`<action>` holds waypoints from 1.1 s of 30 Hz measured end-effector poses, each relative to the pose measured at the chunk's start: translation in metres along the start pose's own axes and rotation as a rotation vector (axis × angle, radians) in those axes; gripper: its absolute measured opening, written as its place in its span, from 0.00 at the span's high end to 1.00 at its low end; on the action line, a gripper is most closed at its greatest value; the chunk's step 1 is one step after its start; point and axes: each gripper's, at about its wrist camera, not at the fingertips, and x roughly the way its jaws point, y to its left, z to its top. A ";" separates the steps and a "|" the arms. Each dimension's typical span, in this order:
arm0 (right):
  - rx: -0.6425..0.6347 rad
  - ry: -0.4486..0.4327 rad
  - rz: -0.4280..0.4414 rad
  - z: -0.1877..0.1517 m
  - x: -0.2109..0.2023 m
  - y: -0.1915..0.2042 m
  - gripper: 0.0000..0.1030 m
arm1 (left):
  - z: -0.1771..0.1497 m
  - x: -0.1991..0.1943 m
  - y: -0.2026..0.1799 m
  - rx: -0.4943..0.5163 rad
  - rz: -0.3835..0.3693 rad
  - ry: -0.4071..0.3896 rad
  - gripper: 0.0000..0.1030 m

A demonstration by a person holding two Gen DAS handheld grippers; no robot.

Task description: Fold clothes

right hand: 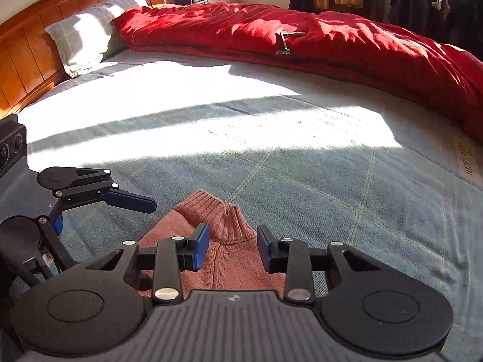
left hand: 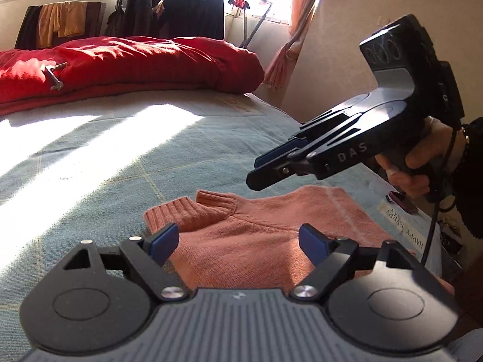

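A salmon-pink knitted sweater [left hand: 271, 211] lies folded on the grey-blue checked bedsheet [left hand: 105, 157], its ribbed collar [right hand: 225, 211] pointing toward the middle of the bed. My left gripper [left hand: 238, 241] is open and hovers just over the sweater's near edge with nothing between its blue pads. My right gripper [right hand: 232, 247] is also open, above the sweater just behind the collar, holding nothing. In the left wrist view the right gripper [left hand: 256, 170] hangs above the sweater's right half, held by a hand [left hand: 422, 163]. The left gripper [right hand: 93, 211] appears at the left of the right wrist view.
A bulky red duvet [right hand: 302, 39] with a metal tool [right hand: 285, 42] on it lies along the far side of the bed. A pillow [right hand: 84, 30] and wooden headboard [right hand: 27, 51] are at the left. A clothes rack [left hand: 181, 12] stands behind. The bed edge [left hand: 401, 208] runs beside the sweater.
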 end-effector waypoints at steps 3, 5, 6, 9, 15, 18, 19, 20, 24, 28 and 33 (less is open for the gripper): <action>-0.006 0.048 0.012 0.007 0.039 -0.006 0.63 | -0.002 -0.002 0.004 -0.008 -0.002 -0.006 0.16; 0.026 0.085 0.024 0.004 0.057 -0.014 0.64 | -0.003 -0.004 0.007 -0.014 -0.004 -0.009 0.16; 0.043 0.103 0.035 0.002 0.064 -0.017 0.72 | -0.004 -0.005 0.009 -0.017 -0.004 -0.011 0.16; 0.064 0.099 0.036 0.000 0.068 -0.016 0.82 | -0.005 -0.007 0.013 -0.025 -0.006 -0.017 0.16; 0.168 0.029 -0.017 0.014 0.065 -0.027 0.87 | -0.009 -0.012 0.022 -0.042 -0.011 -0.028 0.16; 0.230 0.008 -0.036 0.006 0.045 -0.033 0.84 | -0.007 -0.011 0.013 0.020 -0.035 -0.011 0.15; 0.251 0.001 -0.051 0.001 0.035 -0.035 0.84 | -0.006 -0.010 0.010 0.037 -0.040 -0.006 0.15; 0.274 -0.003 -0.075 -0.004 0.022 -0.037 0.83 | -0.005 -0.008 0.007 0.053 -0.050 0.002 0.14; 0.376 -0.041 -0.144 -0.032 -0.035 -0.045 0.60 | 0.000 0.003 -0.007 0.096 -0.104 0.039 0.13; 0.475 -0.064 -0.150 -0.063 -0.067 -0.048 0.60 | 0.000 0.013 -0.024 0.149 -0.169 0.083 0.13; 0.537 -0.035 -0.163 -0.090 -0.042 -0.049 0.60 | -0.012 0.024 -0.039 0.221 -0.204 0.136 0.10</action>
